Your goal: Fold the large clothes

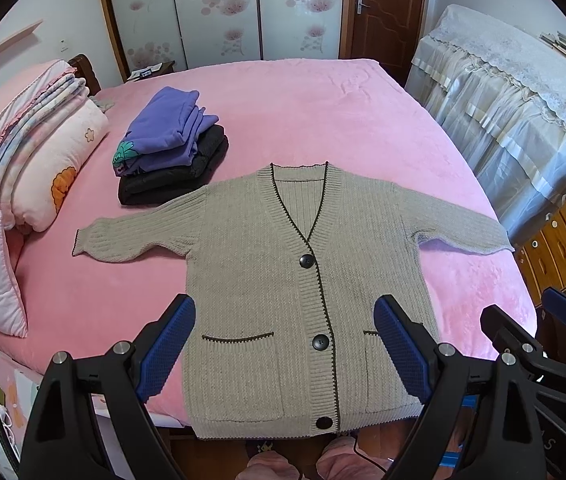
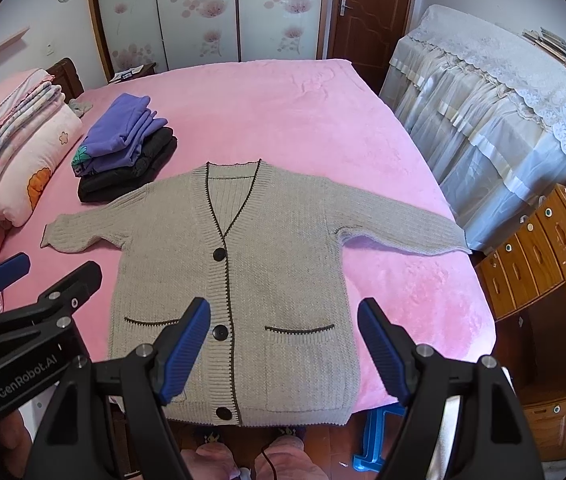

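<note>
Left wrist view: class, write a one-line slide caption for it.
Open left gripper hovers above a buttoned beige cardigan spread flat on a pink bed.

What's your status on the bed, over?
Left claw and right claw both open, empty, above the hem. Beige knit button-up cardigan lies flat, sleeves spread, unfolded. Folded purple-and-black clothes stack sits beside its left sleeve, not blocking.

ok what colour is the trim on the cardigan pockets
Dark brown, against the beige knit of the cardigan; the pocket trim shows best in the right wrist view.
</note>
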The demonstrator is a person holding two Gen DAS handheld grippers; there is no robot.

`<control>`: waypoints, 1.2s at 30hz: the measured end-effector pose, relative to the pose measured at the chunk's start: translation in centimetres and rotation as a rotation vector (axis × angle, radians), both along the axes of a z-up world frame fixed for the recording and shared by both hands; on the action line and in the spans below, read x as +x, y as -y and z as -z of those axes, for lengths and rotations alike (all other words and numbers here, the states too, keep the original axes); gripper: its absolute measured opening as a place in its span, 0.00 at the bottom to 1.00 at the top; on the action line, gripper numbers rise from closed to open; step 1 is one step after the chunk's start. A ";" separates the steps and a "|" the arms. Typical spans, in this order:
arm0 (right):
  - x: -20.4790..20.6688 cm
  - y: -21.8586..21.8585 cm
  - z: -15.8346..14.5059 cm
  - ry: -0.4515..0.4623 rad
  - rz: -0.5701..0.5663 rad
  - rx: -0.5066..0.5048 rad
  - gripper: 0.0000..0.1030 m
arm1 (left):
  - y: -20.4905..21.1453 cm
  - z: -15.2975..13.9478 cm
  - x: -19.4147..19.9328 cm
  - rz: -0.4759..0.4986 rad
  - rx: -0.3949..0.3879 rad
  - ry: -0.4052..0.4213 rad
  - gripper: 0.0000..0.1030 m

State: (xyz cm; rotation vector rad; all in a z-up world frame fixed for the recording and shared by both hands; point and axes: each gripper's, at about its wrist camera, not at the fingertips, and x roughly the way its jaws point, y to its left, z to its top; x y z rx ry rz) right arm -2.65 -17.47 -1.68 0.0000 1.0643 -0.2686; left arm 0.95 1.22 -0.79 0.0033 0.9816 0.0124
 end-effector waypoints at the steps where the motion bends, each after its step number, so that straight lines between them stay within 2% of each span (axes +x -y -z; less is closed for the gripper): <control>1: 0.0 0.0 0.0 -0.001 0.001 0.001 0.75 | 0.0 0.0 0.0 0.001 0.000 0.001 0.87; 36: -0.8 -1.8 0.1 0.017 0.068 0.007 0.74 | -1.9 -0.2 -0.4 0.037 -0.028 0.007 0.88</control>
